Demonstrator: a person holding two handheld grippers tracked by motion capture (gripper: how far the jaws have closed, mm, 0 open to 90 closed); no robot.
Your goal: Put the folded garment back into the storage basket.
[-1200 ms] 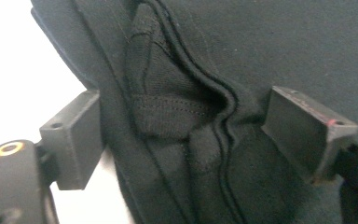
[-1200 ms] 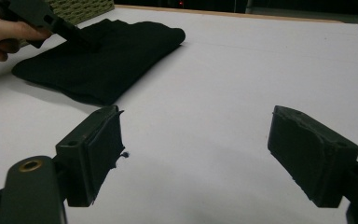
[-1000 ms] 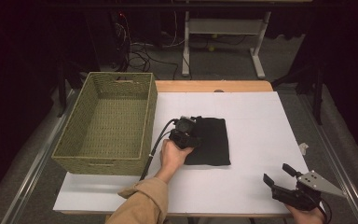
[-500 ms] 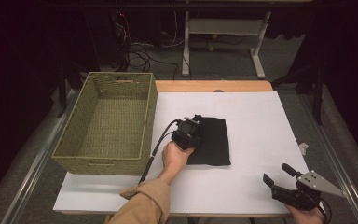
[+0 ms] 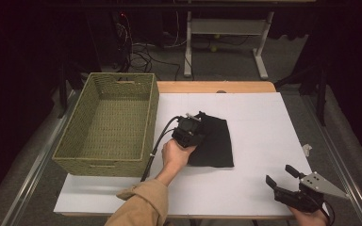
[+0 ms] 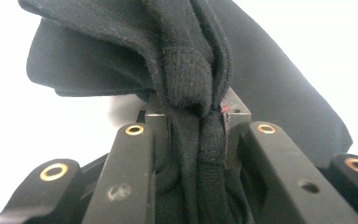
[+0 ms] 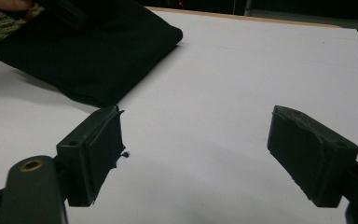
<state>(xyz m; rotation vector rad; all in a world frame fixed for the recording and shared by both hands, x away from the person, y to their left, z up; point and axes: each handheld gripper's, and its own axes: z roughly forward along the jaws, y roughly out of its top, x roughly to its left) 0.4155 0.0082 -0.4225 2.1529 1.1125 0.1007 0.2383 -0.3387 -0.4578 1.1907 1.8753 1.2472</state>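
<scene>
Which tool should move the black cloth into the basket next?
Left. The left tool is clamped on the black cloth beside the basket; the right tool hangs open at the table's near corner.

**Layout on the surface**

The basket (image 5: 108,125) stands along the left edge of the surface (image 5: 264,122), reaching from near the front edge toward the back. The cloth (image 5: 215,141) lies just right of the basket, near the middle. The left tool (image 5: 189,132) sits on the cloth's left edge. The right tool (image 5: 283,181) hangs at the front right corner, well apart from the cloth.
</scene>
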